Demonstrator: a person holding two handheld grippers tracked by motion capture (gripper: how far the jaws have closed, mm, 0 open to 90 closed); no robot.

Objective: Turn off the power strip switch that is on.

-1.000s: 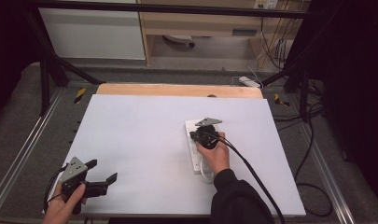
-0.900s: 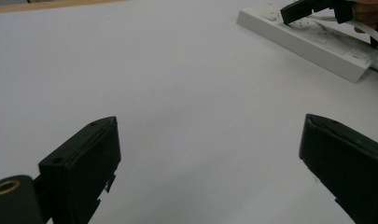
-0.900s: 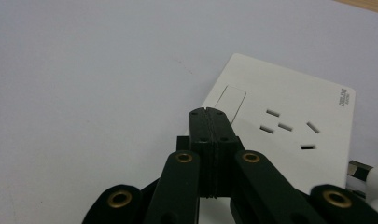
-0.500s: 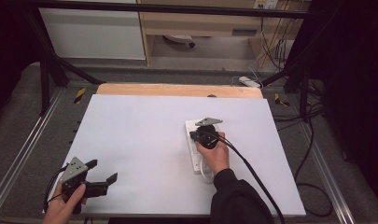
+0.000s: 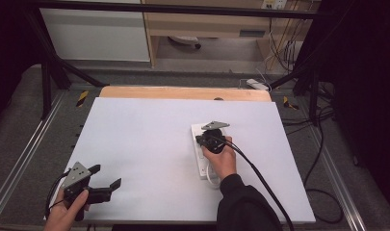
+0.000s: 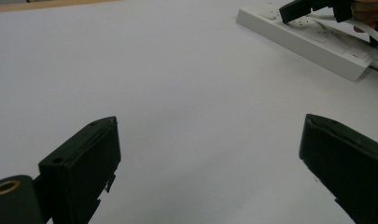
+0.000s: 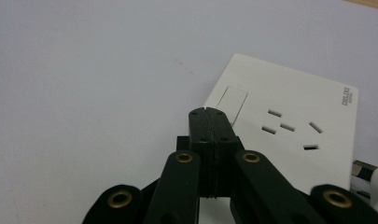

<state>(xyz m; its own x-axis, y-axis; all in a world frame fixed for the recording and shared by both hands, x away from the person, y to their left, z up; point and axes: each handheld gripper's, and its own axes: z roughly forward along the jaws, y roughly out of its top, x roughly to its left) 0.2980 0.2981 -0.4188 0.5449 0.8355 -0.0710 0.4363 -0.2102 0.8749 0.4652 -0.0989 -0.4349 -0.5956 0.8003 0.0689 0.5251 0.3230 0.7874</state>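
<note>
A white power strip (image 5: 200,161) lies on the white table (image 5: 144,144), right of the middle. My right gripper (image 5: 202,139) hovers over its far end, jaws shut with nothing between them. In the right gripper view the closed tips (image 7: 206,112) sit just beside the strip's rocker switch (image 7: 235,103), on the power strip's (image 7: 289,107) left edge. A white plug (image 7: 375,175) shows at the lower right. My left gripper (image 5: 106,175) rests low near the table's front left corner, open and empty. Between its wide jaws (image 6: 210,123) is bare table, with the power strip (image 6: 308,42) farther off.
A wooden board (image 5: 183,93) runs along the table's far edge. A white cable (image 5: 211,175) loops from the strip under the right hand. Black cables (image 5: 318,183) hang off the right side. Metal rails (image 5: 19,163) flank the table.
</note>
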